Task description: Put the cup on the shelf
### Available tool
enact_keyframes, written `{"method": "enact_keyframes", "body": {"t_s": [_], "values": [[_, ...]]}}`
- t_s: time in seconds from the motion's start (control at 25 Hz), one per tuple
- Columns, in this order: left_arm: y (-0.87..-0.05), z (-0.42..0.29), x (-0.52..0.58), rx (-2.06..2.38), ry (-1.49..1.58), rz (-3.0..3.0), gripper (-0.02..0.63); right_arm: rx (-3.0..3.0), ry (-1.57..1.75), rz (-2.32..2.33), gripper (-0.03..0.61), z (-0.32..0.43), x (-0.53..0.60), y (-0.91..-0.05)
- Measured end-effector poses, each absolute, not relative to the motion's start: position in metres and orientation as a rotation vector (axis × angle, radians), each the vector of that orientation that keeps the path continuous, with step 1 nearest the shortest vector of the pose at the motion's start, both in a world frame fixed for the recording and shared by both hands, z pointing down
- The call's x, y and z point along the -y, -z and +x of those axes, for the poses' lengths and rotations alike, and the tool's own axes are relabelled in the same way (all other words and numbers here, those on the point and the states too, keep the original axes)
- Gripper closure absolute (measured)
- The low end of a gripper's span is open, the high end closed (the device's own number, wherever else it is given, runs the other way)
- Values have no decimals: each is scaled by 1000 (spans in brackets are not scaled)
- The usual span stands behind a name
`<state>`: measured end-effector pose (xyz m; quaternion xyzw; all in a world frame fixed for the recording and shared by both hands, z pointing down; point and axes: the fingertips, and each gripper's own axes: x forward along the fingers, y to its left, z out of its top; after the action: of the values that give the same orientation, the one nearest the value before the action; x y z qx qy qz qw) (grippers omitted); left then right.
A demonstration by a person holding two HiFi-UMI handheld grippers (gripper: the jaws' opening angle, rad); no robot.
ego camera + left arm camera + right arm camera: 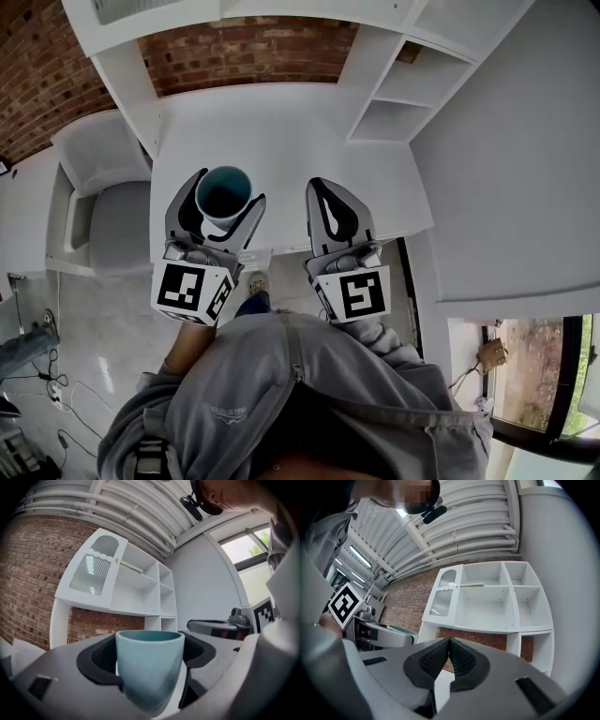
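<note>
Nearest the head camera is the person's grey hooded sweatshirt (281, 394), with both tools held out in front of it, side by side. The left gripper (225, 208) has its jaws spread wide around the pale blue, round, handle-less cup (149, 667). The dark pads bear on opposite sides of the cup wall, so the cup is pinched, not merely cradled. The cup sits upright with its mouth up, and the tool lies level. In my judgement this posture is chosen so the cup travels in the same attitude in which it must be set down. The right gripper (449, 644) carries nothing, its ribbed pads are pressed together, and it is held beside the left, apart from the cup. It appears to be kept clear of the cup, not assisting. Below and ahead of the tools lies the bare white desk top (281, 141). Beyond that, against the red brick wall (244, 52), stands the white shelf unit of open compartments (501, 602), with a frosted-glass cabinet door (443, 597) at its left end. The visible compartments hold nothing. The cup is well apart from the unit, so I assess the placing as not yet begun.
</note>
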<state>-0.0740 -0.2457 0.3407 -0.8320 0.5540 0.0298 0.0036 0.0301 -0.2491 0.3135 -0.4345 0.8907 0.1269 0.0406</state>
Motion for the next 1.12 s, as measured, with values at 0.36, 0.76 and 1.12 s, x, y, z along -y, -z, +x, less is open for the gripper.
{"method": "enact_keyframes", "body": {"t_s": [0.36, 0.76, 1.12], "values": [[-338, -94, 324, -1701, -107, -2632, 225, -2763, -389, -1331, 551, 2, 321, -313], [-330, -91, 376, -1622, -73, -2675, 225, -2730, -342, -1364, 551, -3, 374, -310], [-308, -87, 409, -1582, -105, -2692, 225, -2735, -363, -1330, 551, -4, 399, -299]]}}
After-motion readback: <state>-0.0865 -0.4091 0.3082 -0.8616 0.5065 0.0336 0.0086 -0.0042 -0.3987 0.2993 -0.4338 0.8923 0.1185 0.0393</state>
